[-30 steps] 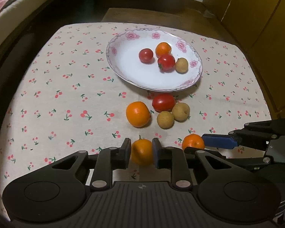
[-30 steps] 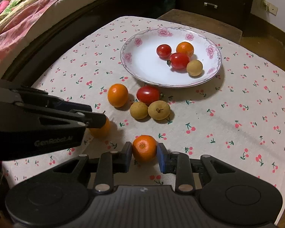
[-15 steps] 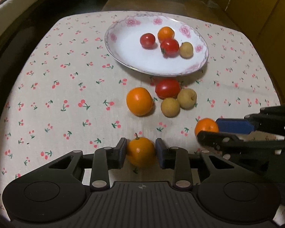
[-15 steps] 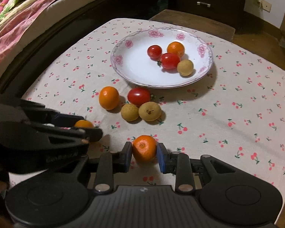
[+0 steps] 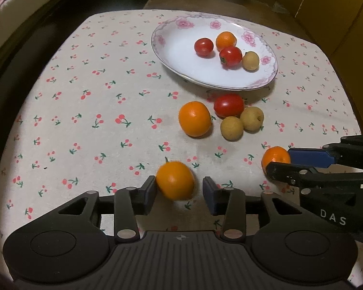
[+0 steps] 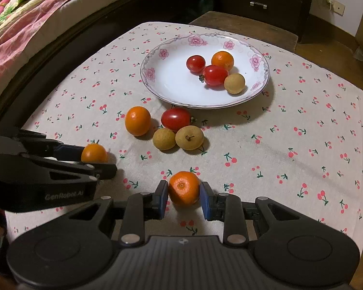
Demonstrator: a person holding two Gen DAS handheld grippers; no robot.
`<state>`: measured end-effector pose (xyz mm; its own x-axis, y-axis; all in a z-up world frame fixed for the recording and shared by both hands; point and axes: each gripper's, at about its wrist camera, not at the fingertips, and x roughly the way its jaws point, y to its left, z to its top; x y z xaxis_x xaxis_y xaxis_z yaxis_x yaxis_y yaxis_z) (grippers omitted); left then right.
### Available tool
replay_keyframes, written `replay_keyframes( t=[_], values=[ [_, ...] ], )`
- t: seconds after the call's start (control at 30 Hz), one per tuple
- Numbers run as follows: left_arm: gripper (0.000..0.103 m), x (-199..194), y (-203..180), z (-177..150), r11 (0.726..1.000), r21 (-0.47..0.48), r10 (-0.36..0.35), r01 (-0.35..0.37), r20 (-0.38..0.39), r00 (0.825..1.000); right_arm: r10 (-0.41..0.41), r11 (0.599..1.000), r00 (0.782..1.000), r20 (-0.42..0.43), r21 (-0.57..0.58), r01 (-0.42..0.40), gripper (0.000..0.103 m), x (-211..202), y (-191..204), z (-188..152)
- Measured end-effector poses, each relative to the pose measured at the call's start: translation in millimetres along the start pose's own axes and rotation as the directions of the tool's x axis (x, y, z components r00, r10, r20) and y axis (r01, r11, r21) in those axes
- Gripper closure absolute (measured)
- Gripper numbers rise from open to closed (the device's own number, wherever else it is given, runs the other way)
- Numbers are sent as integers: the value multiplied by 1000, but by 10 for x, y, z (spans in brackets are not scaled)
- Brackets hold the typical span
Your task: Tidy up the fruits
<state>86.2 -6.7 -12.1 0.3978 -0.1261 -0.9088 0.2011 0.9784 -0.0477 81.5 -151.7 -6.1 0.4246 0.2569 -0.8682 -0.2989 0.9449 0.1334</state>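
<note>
A white floral plate (image 5: 181, 55) (image 6: 171, 89) holds two red tomatoes, a small orange and a longan. On the cloth lie an orange (image 5: 194, 119) (image 6: 138, 120), a red tomato (image 5: 228, 105) (image 6: 176, 119) and two longans (image 5: 231, 128) (image 6: 190, 137). My left gripper (image 5: 179, 191) is open; a stemmed orange (image 5: 175, 180) (image 6: 94, 153) sits between its pads, touching the left pad, with a gap to the right pad. My right gripper (image 6: 184, 194) is shut on another orange (image 6: 184, 191) (image 5: 276, 157).
The small table has a cherry-print cloth (image 5: 84, 111) (image 6: 302, 133). A bed with a pink quilt (image 6: 24, 24) runs along the left. A dark drawer unit (image 6: 259, 2) and a wooden stool (image 6: 242, 24) stand behind the table.
My left gripper's jaws have spread and its orange now sits loose against the left pad. The right gripper has stayed shut on its orange. Both views have shifted slightly.
</note>
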Motion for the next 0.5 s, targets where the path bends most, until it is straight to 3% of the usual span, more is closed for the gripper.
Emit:
replay_keyframes(
  t=[0.23,0.5],
  values=[
    [56,23,11,43,1000,-20,6,-6,-1,1000,6,1000,1000,-4,10,-6,75,-3,-17,7],
    [46,-43,137,179,995,-94,-33,35,21,999,16,999,1000,-6,37,-16,75,-8,-69,28]
  ],
)
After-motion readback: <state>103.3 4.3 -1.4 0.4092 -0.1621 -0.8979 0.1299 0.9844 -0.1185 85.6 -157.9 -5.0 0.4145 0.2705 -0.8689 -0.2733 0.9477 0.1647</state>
